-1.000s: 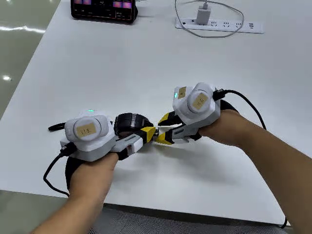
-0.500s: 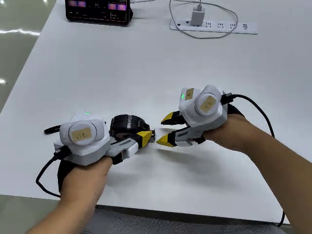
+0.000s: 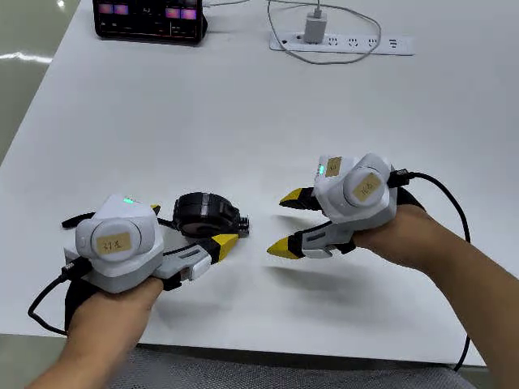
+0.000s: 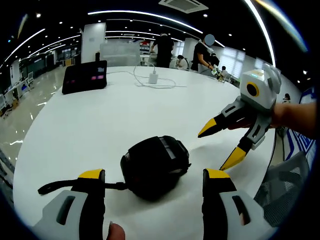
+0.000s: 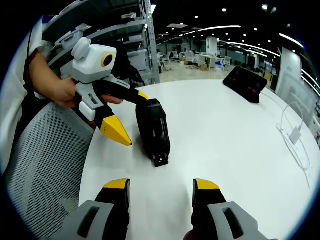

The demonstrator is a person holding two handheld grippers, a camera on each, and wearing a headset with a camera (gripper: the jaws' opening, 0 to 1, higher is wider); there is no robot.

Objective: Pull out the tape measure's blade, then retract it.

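Observation:
A black tape measure (image 3: 203, 214) lies on the white table (image 3: 243, 113), with no blade showing outside its case. My left gripper (image 3: 195, 227) is open around it; in the left gripper view the tape measure (image 4: 156, 164) sits between the spread yellow-tipped jaws of that gripper (image 4: 154, 175) without being pinched. My right gripper (image 3: 285, 223) stands open a short way right of the case, holding nothing. In the right gripper view the tape measure (image 5: 154, 127) lies ahead of my right gripper (image 5: 161, 184), with the left gripper (image 5: 134, 119) straddling it.
A dark tablet (image 3: 147, 18) and a white power strip (image 3: 340, 42) with a charger and cable sit at the table's far side. The case's black strap (image 3: 79, 220) trails left. The table's near edge runs just under both hands.
The right gripper, shut at the blade's tip a second ago, has opened and drawn back to the right. The left gripper's jaws have spread off the case.

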